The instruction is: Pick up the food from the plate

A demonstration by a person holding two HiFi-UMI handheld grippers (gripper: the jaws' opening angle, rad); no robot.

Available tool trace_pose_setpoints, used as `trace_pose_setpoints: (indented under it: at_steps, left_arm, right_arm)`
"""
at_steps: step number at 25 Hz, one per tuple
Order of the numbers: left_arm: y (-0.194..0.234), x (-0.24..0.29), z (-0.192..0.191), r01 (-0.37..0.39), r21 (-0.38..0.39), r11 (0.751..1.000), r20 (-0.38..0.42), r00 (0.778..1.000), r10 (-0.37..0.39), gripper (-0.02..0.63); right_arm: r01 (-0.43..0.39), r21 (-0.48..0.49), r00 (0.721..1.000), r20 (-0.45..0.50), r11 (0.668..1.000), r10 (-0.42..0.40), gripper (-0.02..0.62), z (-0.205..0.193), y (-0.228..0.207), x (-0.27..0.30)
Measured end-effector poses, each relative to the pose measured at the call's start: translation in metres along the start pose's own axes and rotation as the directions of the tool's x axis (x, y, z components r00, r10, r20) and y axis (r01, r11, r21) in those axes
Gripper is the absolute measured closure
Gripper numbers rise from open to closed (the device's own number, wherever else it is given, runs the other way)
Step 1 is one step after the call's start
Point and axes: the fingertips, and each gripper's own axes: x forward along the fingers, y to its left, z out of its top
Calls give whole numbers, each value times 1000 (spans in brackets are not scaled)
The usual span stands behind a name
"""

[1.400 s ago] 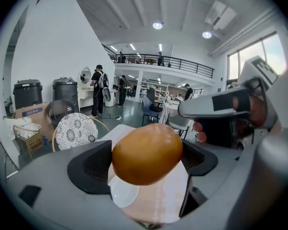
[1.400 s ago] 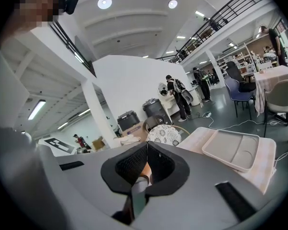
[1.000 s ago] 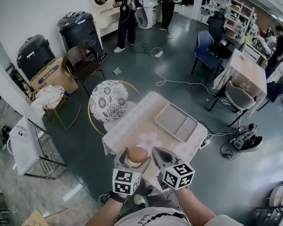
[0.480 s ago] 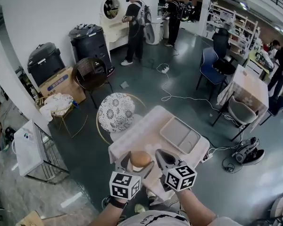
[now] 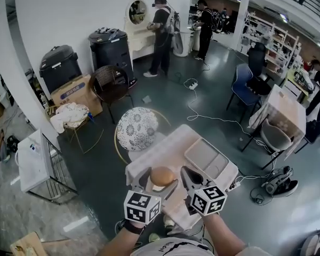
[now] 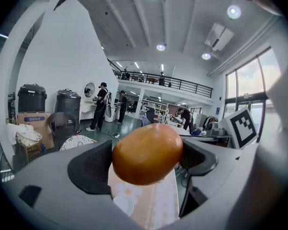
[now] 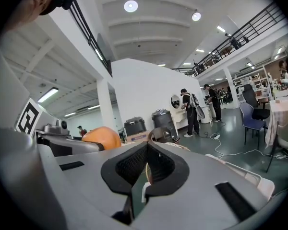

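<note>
Orange-brown food (image 5: 162,175) sits clenched in left gripper (image 6: 145,163) above the table (image 5: 165,151) edge; right gripper (image 7: 145,169) closed.

My left tongs (image 5: 159,178) are fully taken up: the bun (image 6: 146,152) fills the space between the jaws, touching both pads. My right tongs (image 7: 145,169) are pressed together with nothing between them and sit just beside the left pair, so only a narrow slot separates the two. Both hang over the near end of the desk (image 5: 165,152), whose cloth below and ahead of them lies open for a pass. The far right part is occupied by a grey tray (image 5: 208,159). Off the desk's far left edge a round patterned seat (image 5: 136,128) stands close, and a cable (image 5: 202,113) trails across the floor beyond.
</note>
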Motion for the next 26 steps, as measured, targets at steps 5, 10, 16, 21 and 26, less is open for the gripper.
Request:
trace_pose_setpoints:
  at_steps: [5,10,16,21,26]
  left_arm:
    - [1,-1,3,-1,-6,1000,4,1000,1,167]
    - [0,-3,-3,-2,-14,1000,-4,1000,2,167]
    - [-2,-4,-8,-4,-20,1000,-3,1000,4,167]
    - [1,-7,-13,-5,-29,1000,-10,1000,4,167]
    - [-1,-6,-16,-5,-32,999,-4,1000,5,167]
  right_arm:
    - [-7,-9,1000,0,1000,7,580,3,2,0]
    - [0,-8,1000,-3,1000,0,580,-2,3,-5]
    - [4,-13,1000,-5,1000,-4,580,-5,1,-12]
    - [11,-9,1000,-19,1000,-11,580,-10,4,-13]
    - [9,-14,1000,-20,1000,-9,581,-14,4,-16]
